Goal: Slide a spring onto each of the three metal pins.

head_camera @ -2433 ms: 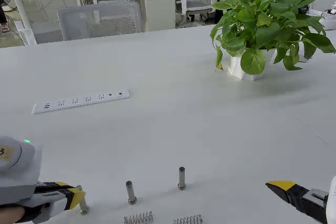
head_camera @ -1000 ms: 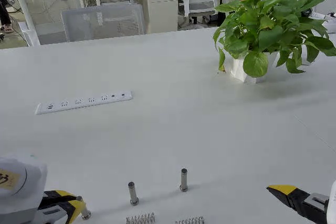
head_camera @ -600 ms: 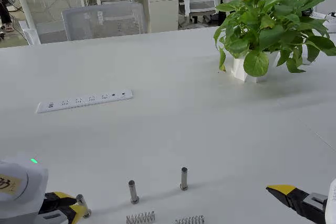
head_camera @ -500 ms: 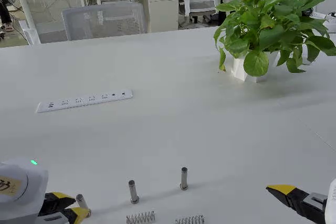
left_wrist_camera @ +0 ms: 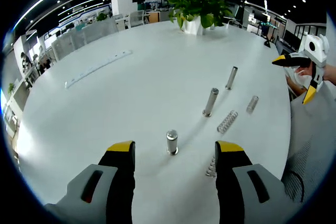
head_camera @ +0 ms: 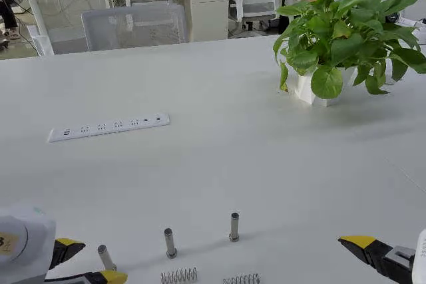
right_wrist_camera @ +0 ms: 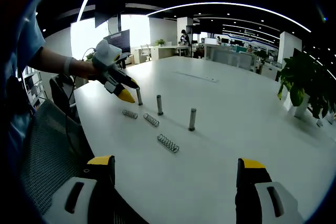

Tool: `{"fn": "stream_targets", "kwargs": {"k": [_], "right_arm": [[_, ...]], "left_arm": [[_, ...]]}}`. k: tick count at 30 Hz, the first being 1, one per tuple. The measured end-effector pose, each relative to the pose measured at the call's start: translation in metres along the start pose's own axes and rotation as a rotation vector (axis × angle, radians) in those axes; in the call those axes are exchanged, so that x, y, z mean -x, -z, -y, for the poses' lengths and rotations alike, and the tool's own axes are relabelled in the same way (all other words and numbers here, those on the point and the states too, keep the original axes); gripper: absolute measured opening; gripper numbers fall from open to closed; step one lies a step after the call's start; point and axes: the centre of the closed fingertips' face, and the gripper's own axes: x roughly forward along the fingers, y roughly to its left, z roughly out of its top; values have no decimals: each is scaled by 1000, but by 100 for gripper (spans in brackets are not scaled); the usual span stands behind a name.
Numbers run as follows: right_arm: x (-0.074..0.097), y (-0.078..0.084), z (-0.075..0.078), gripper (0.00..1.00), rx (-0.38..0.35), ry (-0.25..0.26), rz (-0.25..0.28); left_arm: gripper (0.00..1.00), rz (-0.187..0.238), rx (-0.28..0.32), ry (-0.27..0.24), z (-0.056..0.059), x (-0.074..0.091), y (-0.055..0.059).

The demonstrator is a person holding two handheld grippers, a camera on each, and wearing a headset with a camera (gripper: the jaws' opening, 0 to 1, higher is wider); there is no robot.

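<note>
Left gripper view has the left gripper point(left_wrist_camera: 174, 149) with jaws released, straddling the nearest pin point(left_wrist_camera: 172, 141) at lower centre, seemingly lined up to steady it, while springs point(left_wrist_camera: 227, 121) lie loose right of it and the right gripper point(right_wrist_camera: 176, 162), likewise spread and empty, waits to fetch one.

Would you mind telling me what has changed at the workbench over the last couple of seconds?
The left gripper has opened and let go of the nearest pin, which now stands upright and free between its spread jaws. The right gripper stays open off to the side. The other two pins and the springs are where they were.
</note>
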Motion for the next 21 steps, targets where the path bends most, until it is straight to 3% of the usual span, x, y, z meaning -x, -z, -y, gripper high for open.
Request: {"fn": "stream_targets", "kwargs": {"k": [2, 5, 9, 14, 17, 21], "right_arm": [[-1, -1, 0, 97, 1, -2, 1], [-2, -2, -1, 98, 7, -8, 2], [-5, -4, -2, 99, 21, -16, -2], [-6, -6, -1, 99, 33, -20, -3], [-7, -7, 1, 99, 40, -20, -5], [-7, -8, 2, 99, 50, -25, -8]], "left_arm": [[71, 20, -2, 28, 5, 1, -1], [85, 57, -10, 26, 7, 3, -4], [98, 64, -5, 33, 9, 4, -3], [99, 69, -29, 48, 14, 10, 0], [99, 95, -27, 53, 16, 15, -2], [99, 96, -19, 64, 21, 21, 0]]}}
